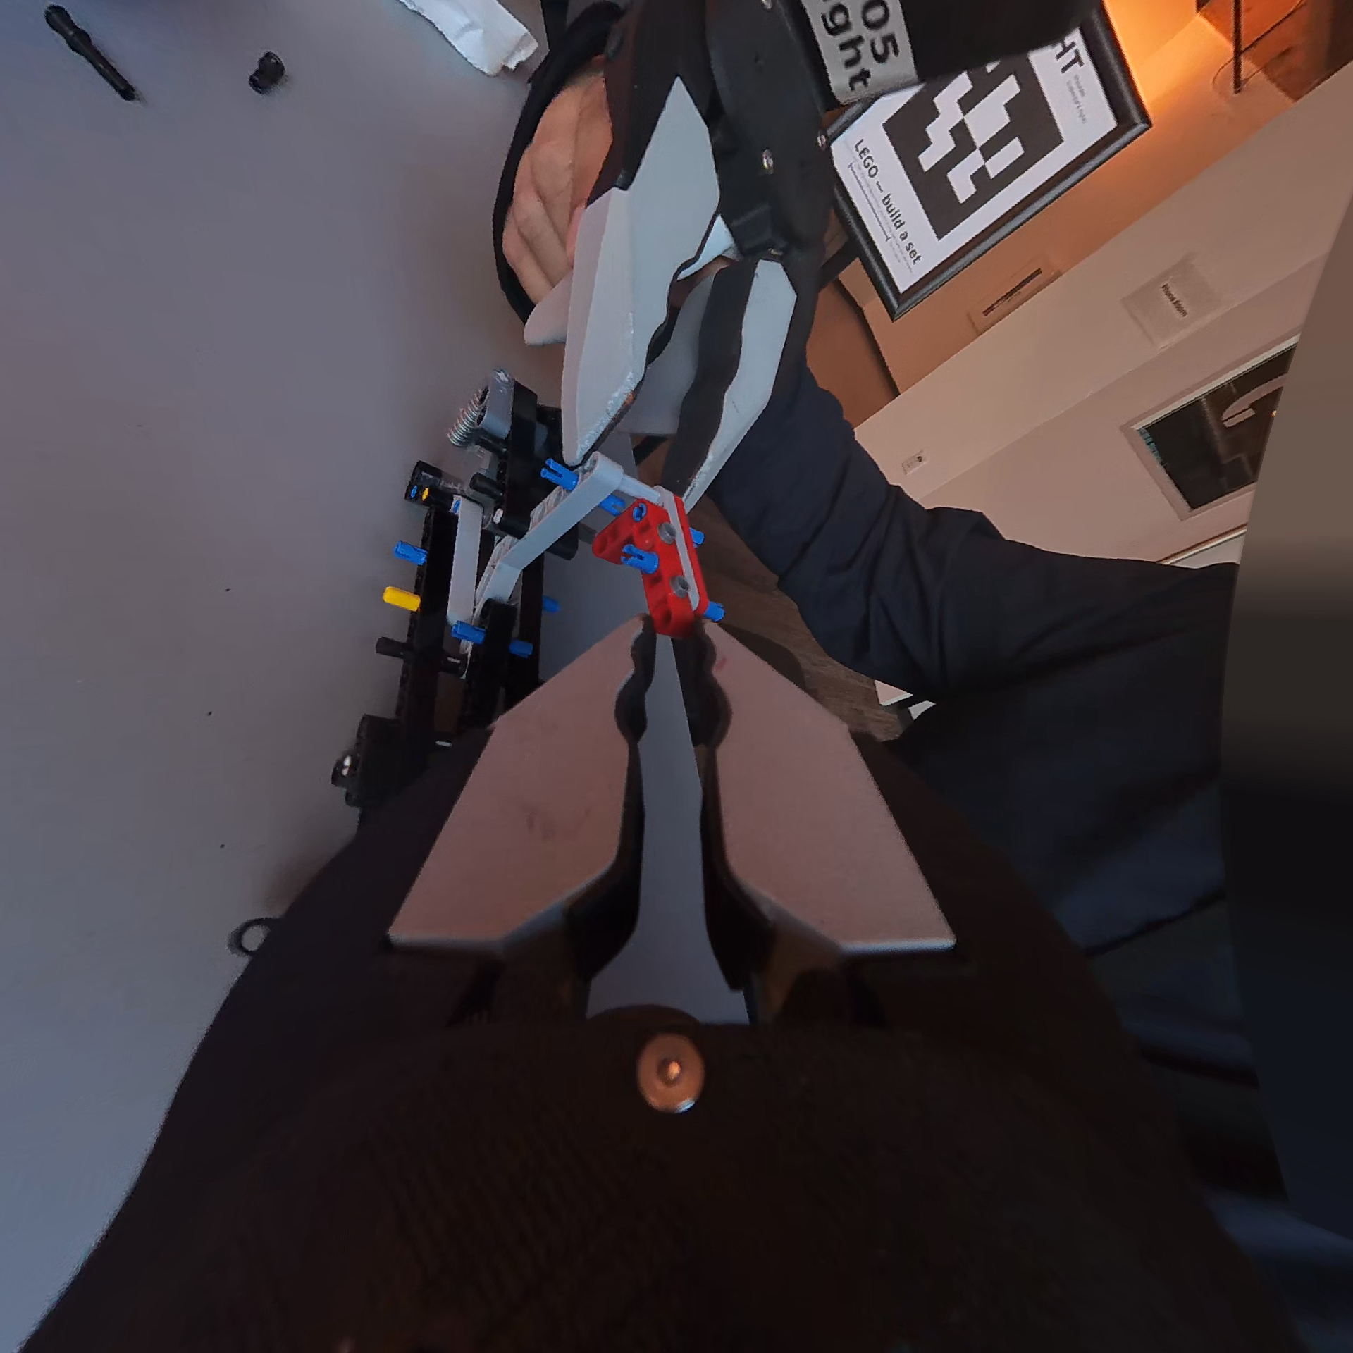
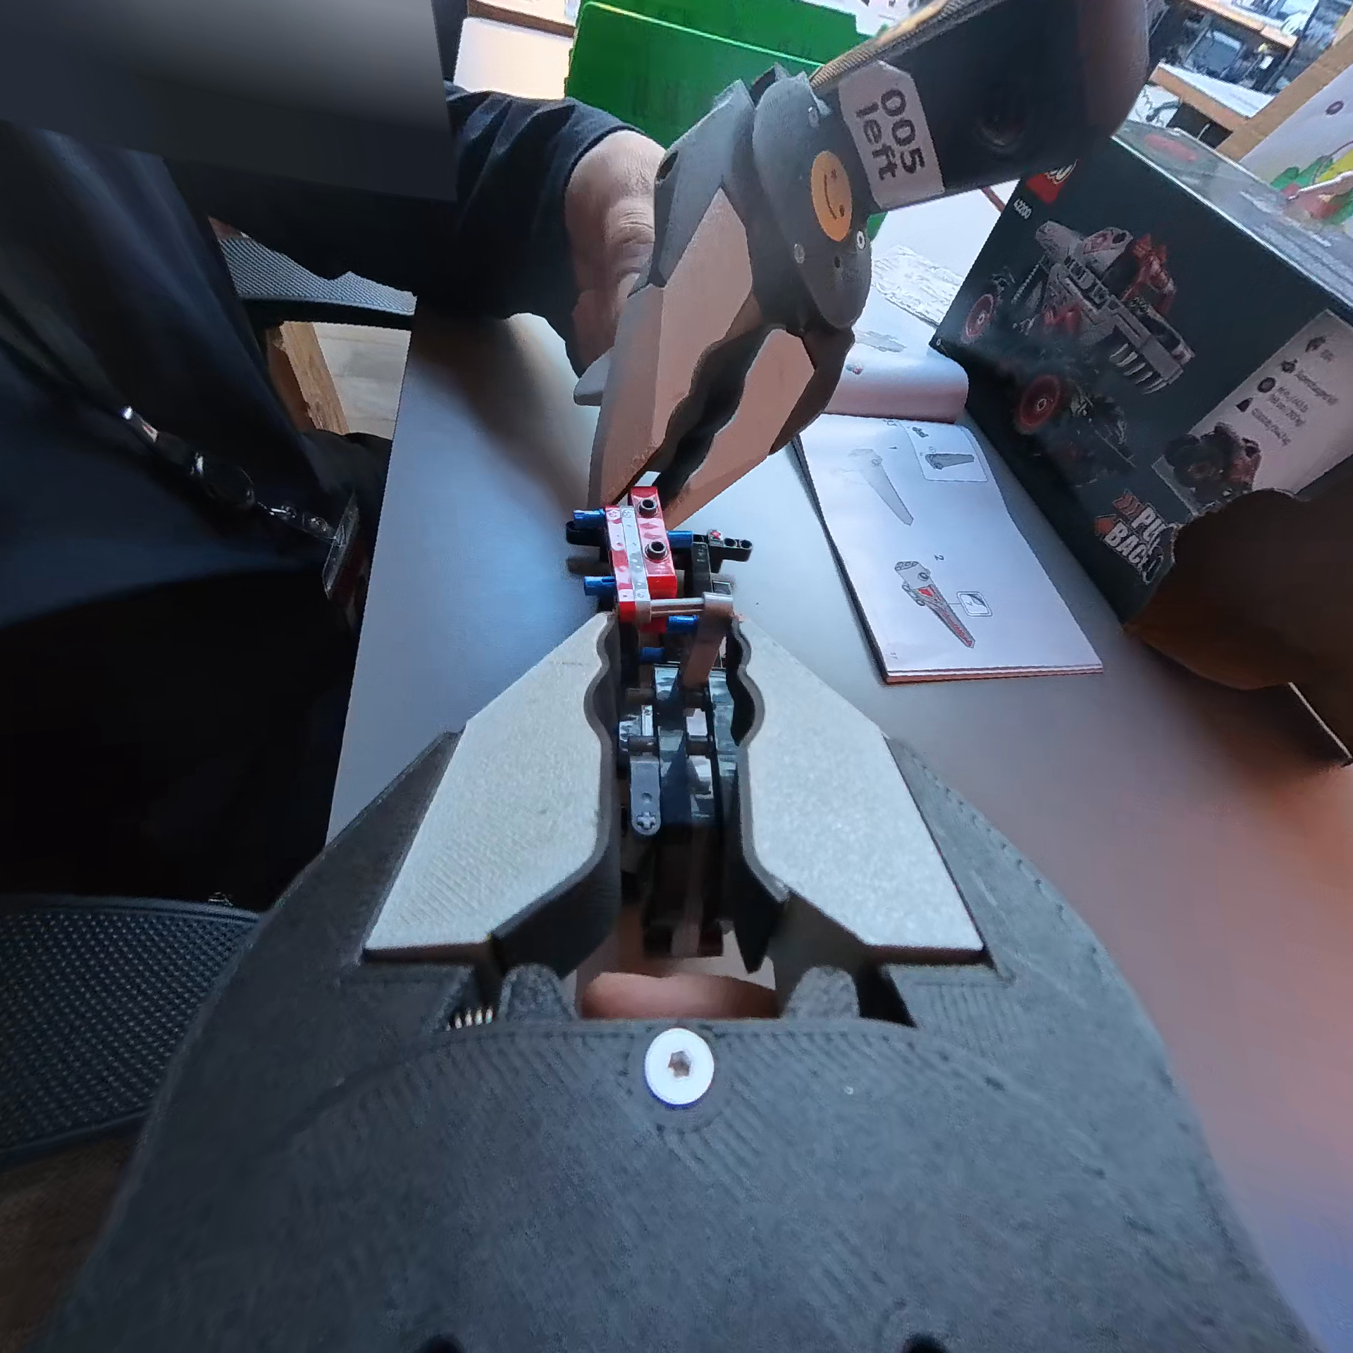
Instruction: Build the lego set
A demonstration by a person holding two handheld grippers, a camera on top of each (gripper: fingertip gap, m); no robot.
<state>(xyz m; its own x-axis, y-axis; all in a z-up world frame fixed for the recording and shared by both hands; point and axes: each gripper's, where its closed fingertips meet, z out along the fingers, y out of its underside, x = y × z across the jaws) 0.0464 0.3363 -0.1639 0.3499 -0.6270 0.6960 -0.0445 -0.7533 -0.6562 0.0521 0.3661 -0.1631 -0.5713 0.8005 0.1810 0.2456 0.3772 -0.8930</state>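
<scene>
A partly built lego model [image 1: 468, 578] of black beams, grey liftarms, blue pins and a yellow pin rests on the grey table [image 1: 183, 439]. A red angled beam [image 1: 659, 564] with blue pins sits at its outer end on a grey axle. My left gripper [image 1: 673, 637] is shut on the lower end of the red beam. It also shows in the right wrist view [image 2: 637, 490], pinching the red beam [image 2: 644, 556] from above. My right gripper [image 2: 673, 622] is shut on the model [image 2: 673, 747], with the frame between its fingers. In the left wrist view the right gripper [image 1: 637, 476] comes down from above.
A black axle [image 1: 88, 51], a small black connector [image 1: 266, 72] and a black ring [image 1: 252, 933] lie loose on the table. An open instruction booklet [image 2: 944, 542] and the set's box [image 2: 1142, 381] lie to the right. A framed sign [image 1: 981, 146] stands behind. A person's sleeve [image 1: 952, 600] is near. Both grippers' tips are close together, under 4 cm apart.
</scene>
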